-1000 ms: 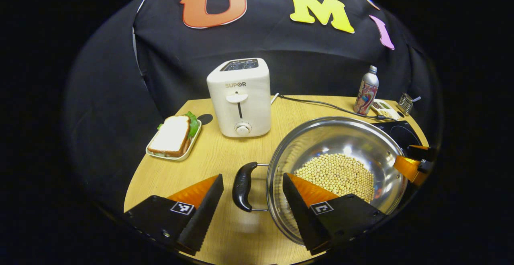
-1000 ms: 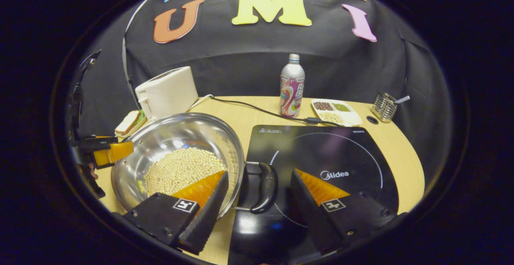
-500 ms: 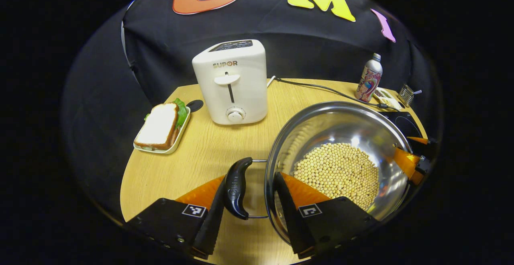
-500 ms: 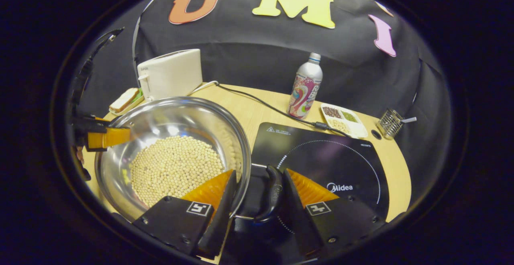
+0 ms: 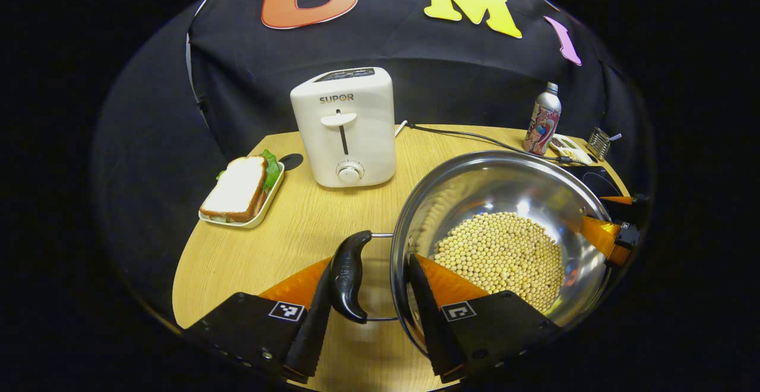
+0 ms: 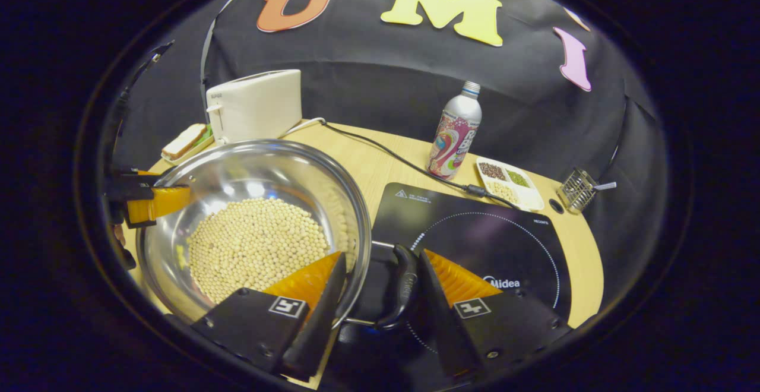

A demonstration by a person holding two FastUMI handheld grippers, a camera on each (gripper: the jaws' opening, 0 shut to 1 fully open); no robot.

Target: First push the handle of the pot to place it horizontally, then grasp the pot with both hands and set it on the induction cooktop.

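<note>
Your left gripper and right gripper each clench a black handle of the bean-filled steel pot; the black induction cooktop beside it awaits.

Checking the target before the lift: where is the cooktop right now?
In the right gripper view the cooktop lies flat on the table's right half, beside the pot, in front of the bottle and snack tray.

I see a light wooden table carrying a white toaster, a sandwich tray, a bottle, a compartment dish, a wire holder and the black induction cooktop.
</note>
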